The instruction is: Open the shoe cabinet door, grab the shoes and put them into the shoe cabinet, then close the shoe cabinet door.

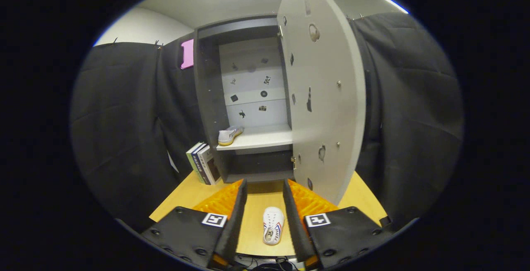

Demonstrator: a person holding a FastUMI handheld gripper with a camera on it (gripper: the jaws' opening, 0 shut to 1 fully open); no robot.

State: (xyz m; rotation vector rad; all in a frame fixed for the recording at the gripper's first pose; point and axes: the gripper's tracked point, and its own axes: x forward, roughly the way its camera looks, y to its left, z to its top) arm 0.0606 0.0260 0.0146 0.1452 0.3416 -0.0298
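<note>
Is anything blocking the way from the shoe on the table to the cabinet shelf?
Nothing visible. The shoe lies between the open gripper fingers, the door is swung open, and the shelf has bare space beside the shoe already there.

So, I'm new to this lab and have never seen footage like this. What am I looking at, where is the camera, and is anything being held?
The camera rides on a hand-held two-finger gripper and looks forward along its fingers, the two dark slabs at the bottom. They are open and hold nothing. Between them, on the wooden table, lies a white shoe, not yet gripped. Beyond the fingers stands the shoe cabinet with its door swung open. A second shoe already sits on the cabinet's shelf. A few books lean beside the cabinet.
</note>
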